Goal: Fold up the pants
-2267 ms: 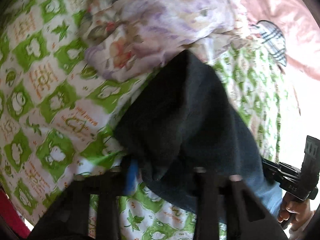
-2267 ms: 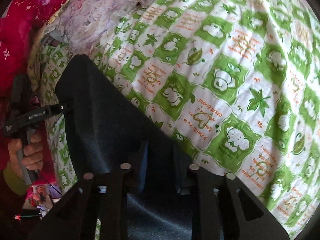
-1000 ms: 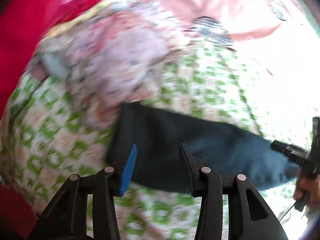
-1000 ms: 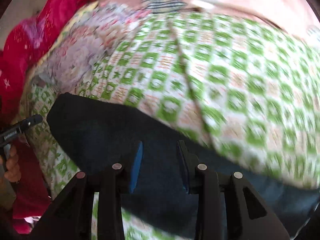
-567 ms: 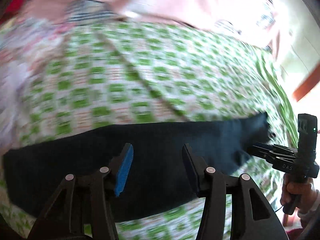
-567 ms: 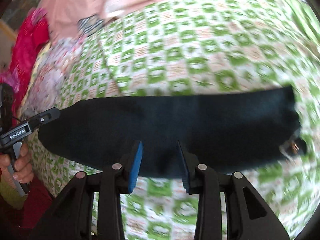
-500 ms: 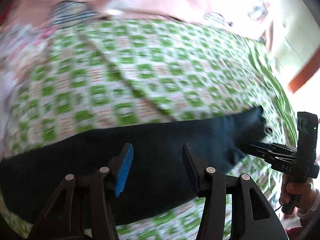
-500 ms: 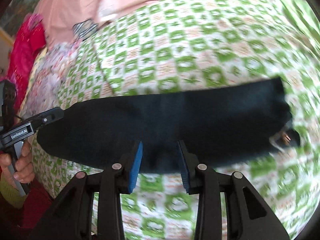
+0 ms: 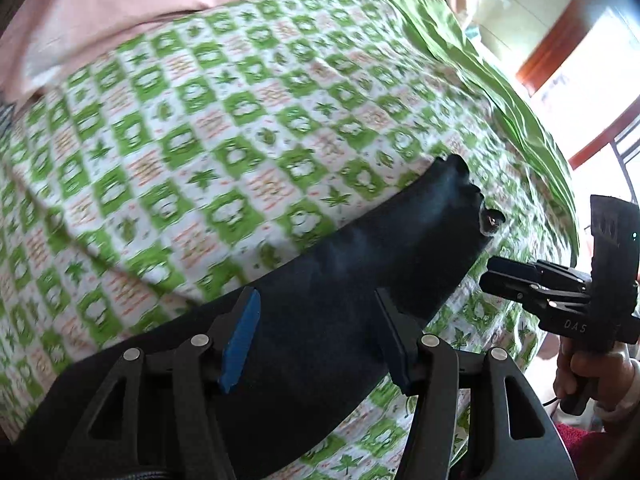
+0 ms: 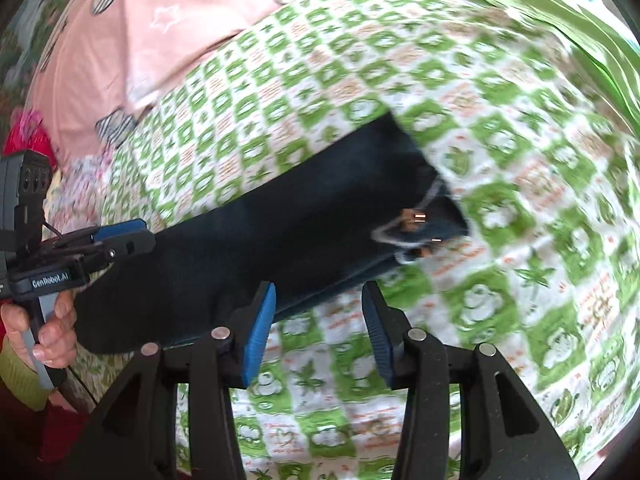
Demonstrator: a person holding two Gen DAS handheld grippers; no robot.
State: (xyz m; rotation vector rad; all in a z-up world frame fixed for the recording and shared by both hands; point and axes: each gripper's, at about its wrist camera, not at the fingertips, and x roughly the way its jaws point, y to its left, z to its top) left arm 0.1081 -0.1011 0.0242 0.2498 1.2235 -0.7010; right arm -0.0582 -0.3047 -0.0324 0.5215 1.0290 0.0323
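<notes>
Dark navy pants lie in a long folded strip on the green-and-white checked bedspread; their waist end with a metal button is at the right. My left gripper is open and empty, hovering over the middle of the strip. My right gripper is open and empty, just off the near edge of the pants by the waist end. Each gripper shows in the other's view: the right one and the left one.
A pink pillow or sheet lies at the far side of the bed. A plain green sheet runs along the right edge. A red cloth and floral fabric sit at the far left.
Both grippers let go of the pants, opened and lifted back. The pants went from a held-up fold to a long strip lying flat. Both views swung right toward the waist end.
</notes>
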